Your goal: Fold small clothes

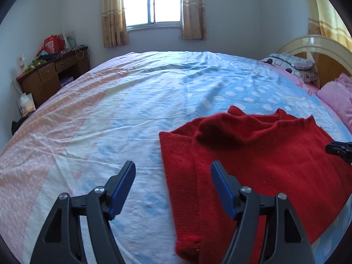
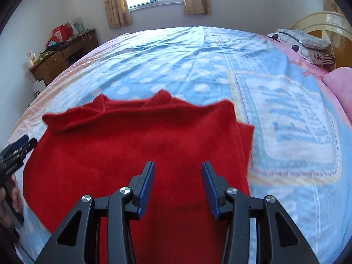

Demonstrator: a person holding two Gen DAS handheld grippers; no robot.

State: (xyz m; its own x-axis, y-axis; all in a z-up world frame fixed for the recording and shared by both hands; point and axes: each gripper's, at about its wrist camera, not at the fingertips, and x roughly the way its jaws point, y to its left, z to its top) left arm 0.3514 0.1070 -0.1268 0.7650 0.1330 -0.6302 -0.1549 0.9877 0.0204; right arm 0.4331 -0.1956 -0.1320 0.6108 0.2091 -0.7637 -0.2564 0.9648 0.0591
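Red sweater (image 2: pixel 136 145) flat on bed (image 1: pixel 110 110) (both grippers empty)

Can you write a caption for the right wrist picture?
Open right gripper hovers over a red sweater on the bed.

The sweater (image 2: pixel 136 145) is a plain, deep red knit with no print on it. The bedsheet (image 1: pixel 136 101) under it runs in broad bands: peach-pink with faint pale flecks at one side, then cream-white, then sky blue scattered with white polka dots. A panel (image 2: pixel 283 121) on the sheet is white with blue block lettering, framed by a pale yellow and pink border. Both grippers, left (image 1: pixel 172 177) and right (image 2: pixel 177 177), are black with blue pads. The pillow (image 1: pixel 292 66) is grey and white with dark spots, the blanket (image 1: pixel 338 101) soft pink. The curtains (image 1: pixel 113 13) are beige with a lighter band, the desk (image 1: pixel 52 74) dark brown wood, the headboard (image 1: pixel 319 46) cream
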